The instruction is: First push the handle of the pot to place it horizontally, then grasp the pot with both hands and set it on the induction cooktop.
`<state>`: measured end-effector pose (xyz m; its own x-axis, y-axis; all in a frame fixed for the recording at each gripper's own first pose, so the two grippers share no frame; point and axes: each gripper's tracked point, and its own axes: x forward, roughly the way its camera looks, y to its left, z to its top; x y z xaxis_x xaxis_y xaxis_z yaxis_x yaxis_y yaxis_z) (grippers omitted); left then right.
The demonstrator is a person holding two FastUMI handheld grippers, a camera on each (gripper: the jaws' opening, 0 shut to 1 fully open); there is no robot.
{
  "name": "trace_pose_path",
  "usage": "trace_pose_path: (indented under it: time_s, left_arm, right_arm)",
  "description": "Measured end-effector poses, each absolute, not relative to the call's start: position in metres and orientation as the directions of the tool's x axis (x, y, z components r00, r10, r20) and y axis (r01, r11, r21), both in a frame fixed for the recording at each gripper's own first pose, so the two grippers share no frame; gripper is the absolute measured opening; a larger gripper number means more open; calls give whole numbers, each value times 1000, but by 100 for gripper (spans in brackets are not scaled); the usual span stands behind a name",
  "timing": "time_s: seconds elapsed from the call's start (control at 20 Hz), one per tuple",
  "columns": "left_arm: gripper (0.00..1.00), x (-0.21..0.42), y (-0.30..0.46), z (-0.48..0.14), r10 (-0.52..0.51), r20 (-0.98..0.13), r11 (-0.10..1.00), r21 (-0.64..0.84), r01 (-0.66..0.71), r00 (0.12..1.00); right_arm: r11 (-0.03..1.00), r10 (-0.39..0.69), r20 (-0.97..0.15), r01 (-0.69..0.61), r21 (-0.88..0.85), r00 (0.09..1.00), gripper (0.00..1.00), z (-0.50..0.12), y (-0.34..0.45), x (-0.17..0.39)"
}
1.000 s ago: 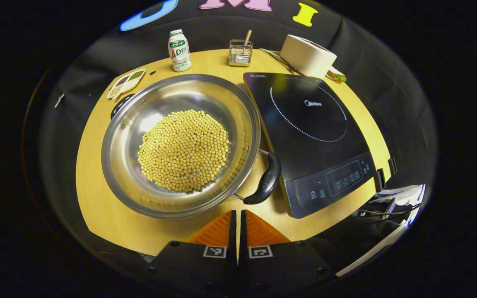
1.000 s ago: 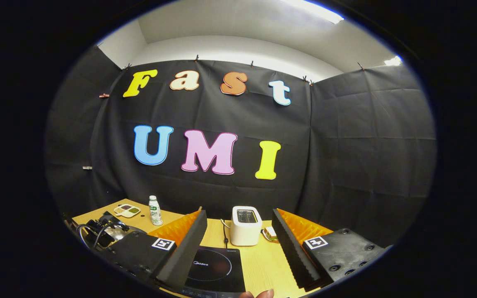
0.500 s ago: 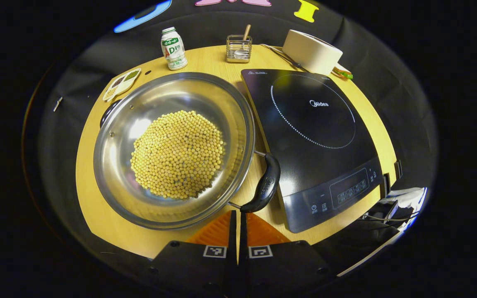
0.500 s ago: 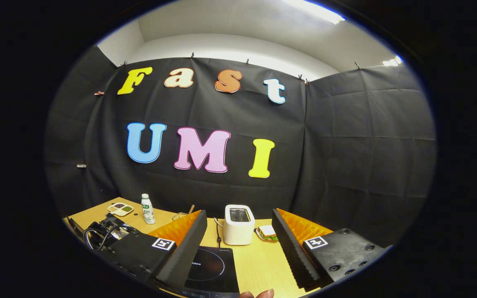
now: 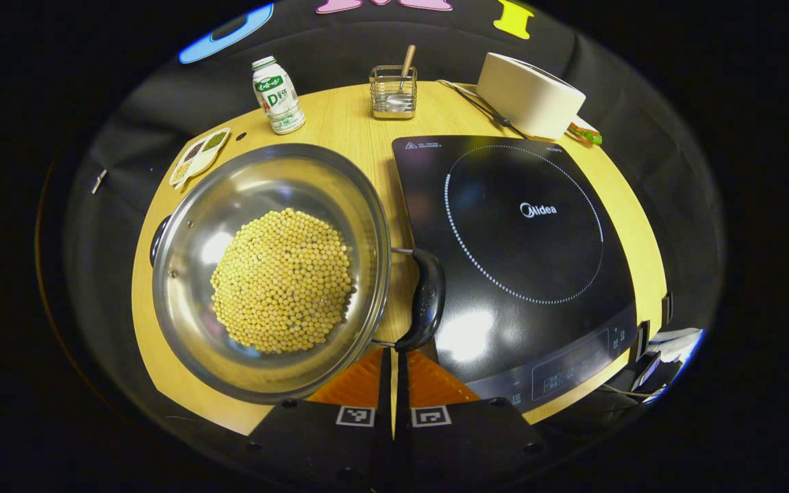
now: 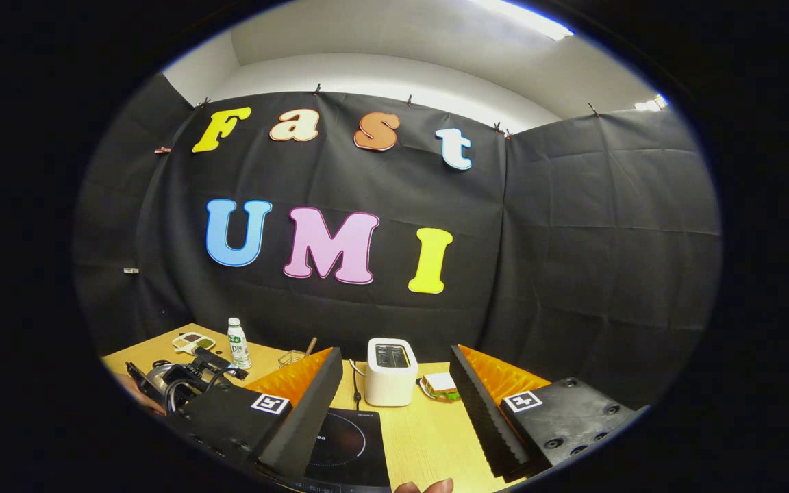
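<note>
Two steps make up the task, and the first appears to be in progress. In the left gripper view, the left gripper [image 5: 393, 366] has its fingers pressed together, holding nothing, with the tips right at the near end of the pot's black handle [image 5: 425, 298]. Whether they touch it cannot be told. The closed tips are judged to serve as a pusher, not a clamp.

The pot [image 5: 182, 260] sits on the left part of the wooden table [image 5: 360, 137], filled with a mound of yellow beans [image 5: 283, 281]. Its near-right handle lies in the gap between the pot rim and the left edge of the cooktop [image 5: 524, 253], just beside that edge. A second handle [image 5: 157, 239] shows at the far-left rim. The handles run on a slight diagonal across the scene, so turning seems unfinished.

In the right gripper view, the right gripper [image 6: 394, 404] is spread wide and empty, raised above the near edge of the cooktop [image 6: 346, 445] and aimed at the booth wall. The left gripper body [image 6: 182, 383] appears low at the left.

The cooktop surface carries nothing. At the far edge of the table stand a bottle [image 5: 277, 94], a wire holder [image 5: 393, 96], a toaster [image 5: 528, 96] and a small snack tray [image 5: 197, 152].

Remaining work, as judged:
1. Finish aligning the handles.
2. Grip one handle with each gripper.
3. Lift level to keep the beans in, and set the pot on the ring.
</note>
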<state>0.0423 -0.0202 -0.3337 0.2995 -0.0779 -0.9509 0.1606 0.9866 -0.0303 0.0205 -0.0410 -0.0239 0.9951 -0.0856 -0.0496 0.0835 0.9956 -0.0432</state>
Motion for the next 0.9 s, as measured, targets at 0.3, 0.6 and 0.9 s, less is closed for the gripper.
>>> trace_pose_path:
  time_s: [0.3, 0.6, 0.9]
  left_arm:
    - [5, 77, -30, -336, -57, -947, 990, -13, 139, 318]
    - [5, 96, -32, -339, -56, -941, 994, -20, 111, 334]
    - [5, 86, -33, -329, -95, -920, 993, -61, 101, 380]
  right_arm:
    - [994, -103, -53, 101, -49, 993, 97, -27, -49, 26]
    - [993, -107, -62, 103, -63, 992, 97, -29, -49, 31]
    - [996, -80, -106, 75, -44, 991, 97, -39, -34, 39]
